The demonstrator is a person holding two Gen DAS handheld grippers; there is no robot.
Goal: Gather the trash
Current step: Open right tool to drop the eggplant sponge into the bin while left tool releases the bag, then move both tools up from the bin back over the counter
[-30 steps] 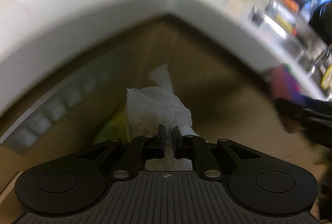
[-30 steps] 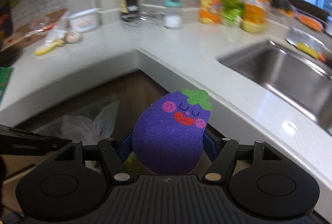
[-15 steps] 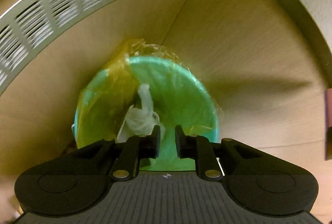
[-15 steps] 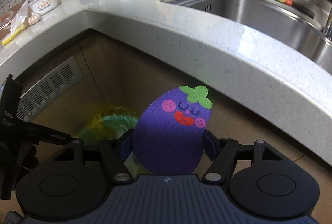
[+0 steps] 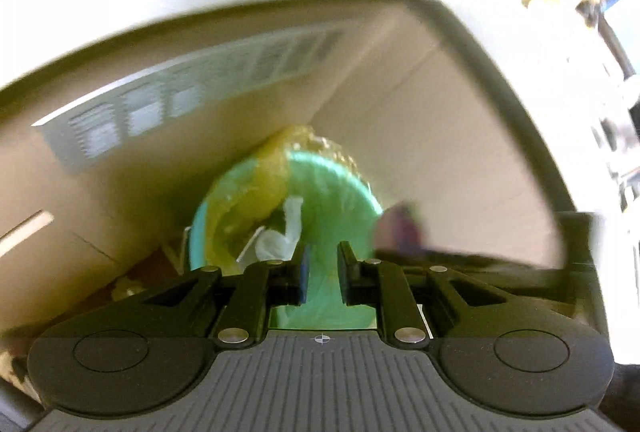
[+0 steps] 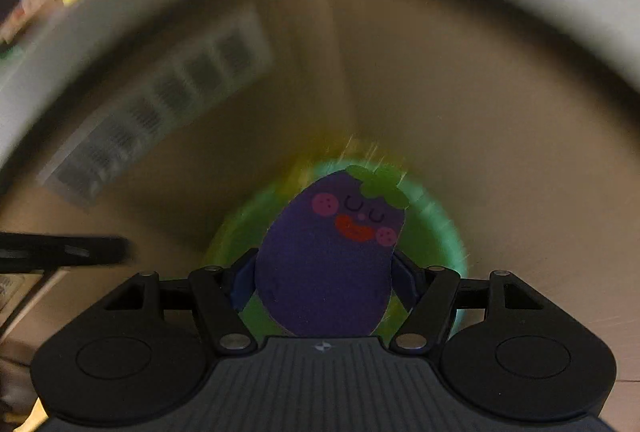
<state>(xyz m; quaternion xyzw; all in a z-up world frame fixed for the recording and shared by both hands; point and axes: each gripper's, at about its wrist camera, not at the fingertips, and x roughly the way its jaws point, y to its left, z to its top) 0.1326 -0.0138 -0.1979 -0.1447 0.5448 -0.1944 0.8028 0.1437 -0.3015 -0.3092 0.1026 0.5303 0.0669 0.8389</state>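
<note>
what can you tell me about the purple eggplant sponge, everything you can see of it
The eggplant sponge is a flat, eggplant-shaped pad, deep purple with a fuzzy, foam-like face. It has a green leafy cap at the top, two pink cheeks, closed curved eyes and a red smile. It stands upright, tipped slightly right, clamped on both sides by the right gripper, directly over the green trash bin below the counter. Its lower edge is hidden behind the gripper body.
</note>
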